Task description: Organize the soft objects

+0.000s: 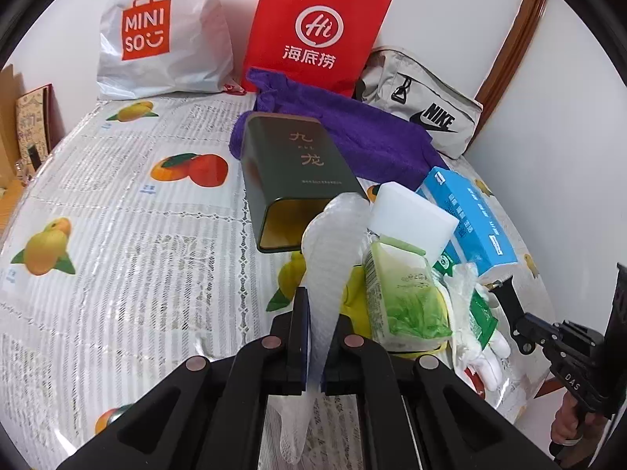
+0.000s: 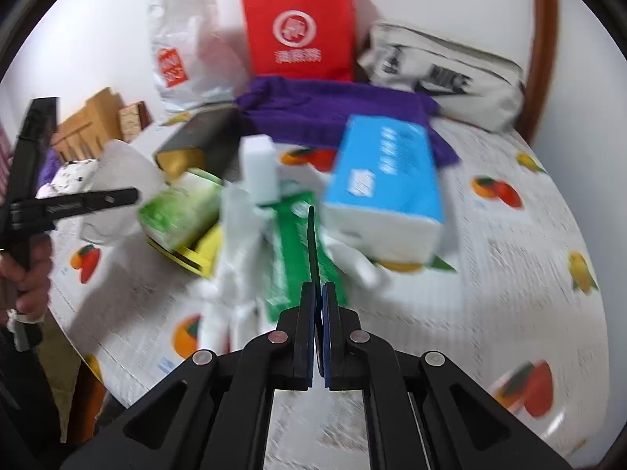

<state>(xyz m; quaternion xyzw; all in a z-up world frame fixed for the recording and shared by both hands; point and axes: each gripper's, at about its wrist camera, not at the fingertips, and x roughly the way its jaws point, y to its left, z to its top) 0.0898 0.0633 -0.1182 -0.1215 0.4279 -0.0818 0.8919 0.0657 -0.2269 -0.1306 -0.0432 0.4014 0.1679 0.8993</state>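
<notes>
My left gripper (image 1: pixel 321 313) is shut on a white foam net sleeve (image 1: pixel 333 243), which stands up from its fingers above the fruit-print tablecloth (image 1: pixel 117 235). To the right lies a heap: a green wipes pack (image 1: pixel 403 293), a white sponge block (image 1: pixel 411 211), a blue tissue pack (image 1: pixel 470 211), a clear plastic glove (image 1: pixel 466 305) and a flat green packet (image 2: pixel 290 243). My right gripper (image 2: pixel 318 286) is shut on the green packet's thin edge, and this view is blurred. A dark tin (image 1: pixel 298 164) lies on its side on a purple towel (image 1: pixel 364 133).
A white Miniso bag (image 1: pixel 156 39), a red paper bag (image 1: pixel 313 27) and a grey Nike pouch (image 1: pixel 427 109) lean on the back wall. Cardboard boxes (image 2: pixel 94 121) stand beyond the table's left edge. A hand (image 2: pixel 27 274) grips the left gripper's handle.
</notes>
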